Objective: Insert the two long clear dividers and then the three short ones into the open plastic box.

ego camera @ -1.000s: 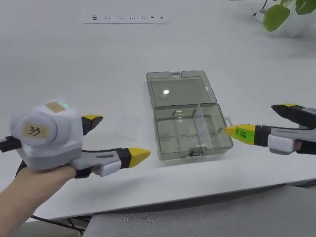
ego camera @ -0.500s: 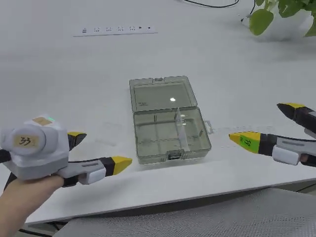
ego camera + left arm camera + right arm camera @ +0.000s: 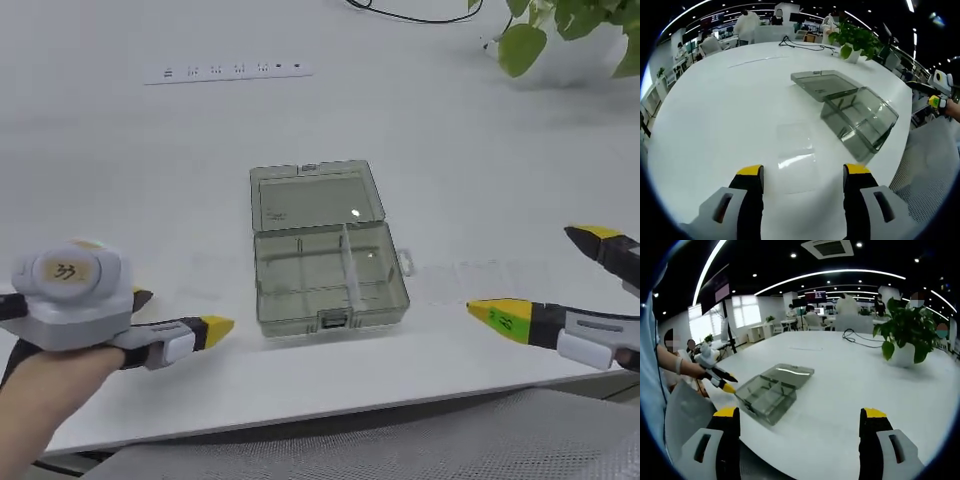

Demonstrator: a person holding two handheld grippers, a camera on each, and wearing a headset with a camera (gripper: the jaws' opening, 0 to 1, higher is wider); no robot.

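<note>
Both my left tongs [image 3: 803, 170] and right tongs [image 3: 800, 412] stand spread, empty. I should tip the left pair low and nip one edge of the clear dividers [image 3: 796, 150] lying flat on the bench [image 3: 715, 100] just ahead, beside the open box [image 3: 862, 142]. The left gripper view shows them plainly; the head view barely does.

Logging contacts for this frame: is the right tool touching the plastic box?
Apart. The head view shows a wide strip of white table between the right tool and the plastic box.
</note>
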